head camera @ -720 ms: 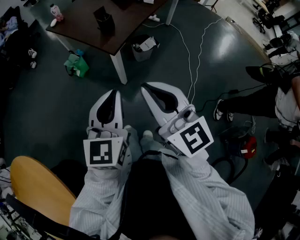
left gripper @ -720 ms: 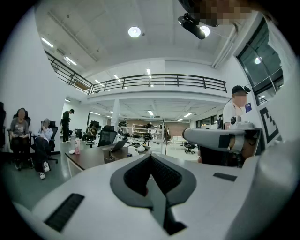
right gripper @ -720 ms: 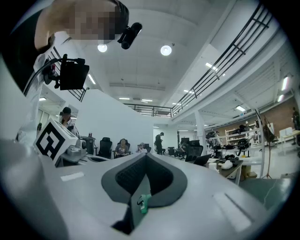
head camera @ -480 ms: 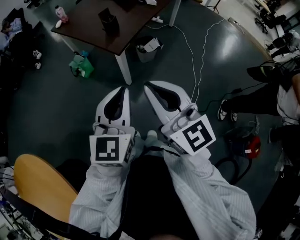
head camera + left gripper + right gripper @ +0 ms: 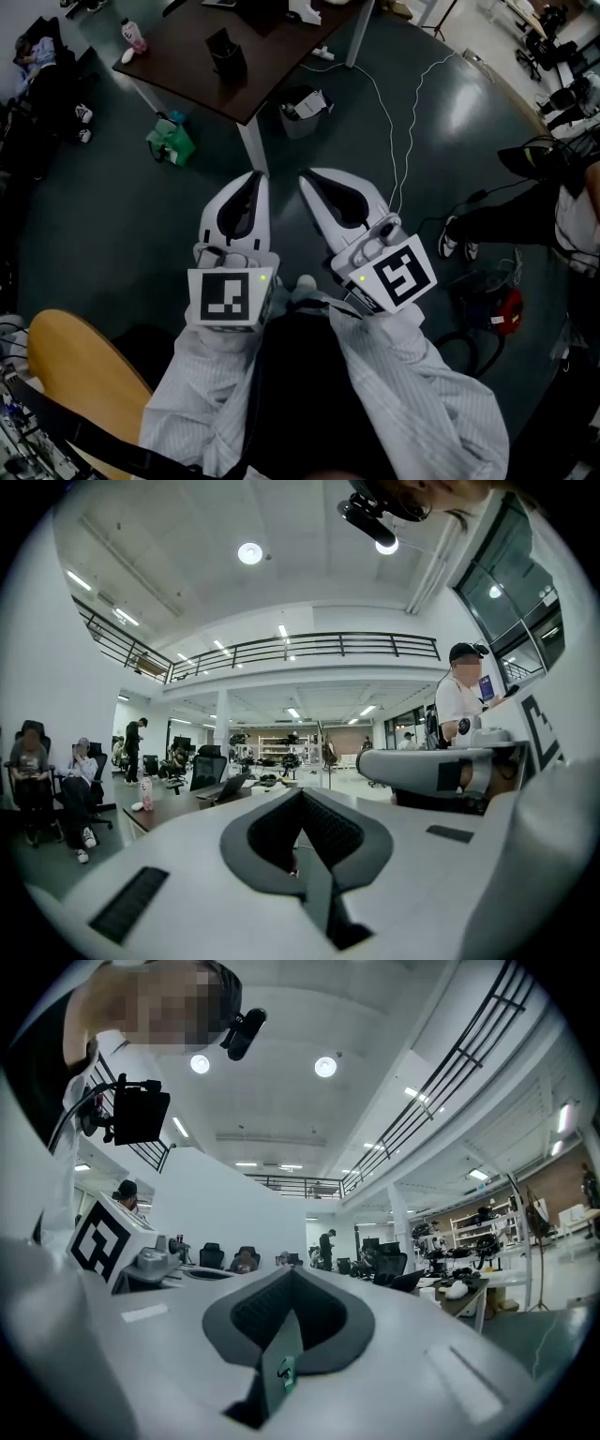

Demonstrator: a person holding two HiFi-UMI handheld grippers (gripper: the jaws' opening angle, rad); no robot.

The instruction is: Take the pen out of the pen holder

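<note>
The black pen holder [image 5: 225, 51] stands on the dark brown table [image 5: 267, 70] at the top of the head view, far ahead of both grippers. Whether it holds a pen is too small to tell. My left gripper [image 5: 254, 178] and right gripper [image 5: 308, 175] are held side by side over the dark floor, pointing level toward the table. Both are shut with nothing between their pads. In the left gripper view the left gripper [image 5: 302, 795] shows its jaws closed together. The right gripper view shows the same for the right gripper [image 5: 289, 1275].
A pink bottle [image 5: 133, 34] and a small white item [image 5: 127, 56] sit on the table's left end. On the floor are a green bag [image 5: 172, 142], a bin [image 5: 306, 103], white cables [image 5: 394, 122] and a wooden chair [image 5: 75, 375]. A seated person's legs [image 5: 506, 206] are at the right.
The table and pen holder have slid lower and to the right in the head view, and more of the tabletop shows. Both grippers stay shut, side by side, a little higher in the picture.
</note>
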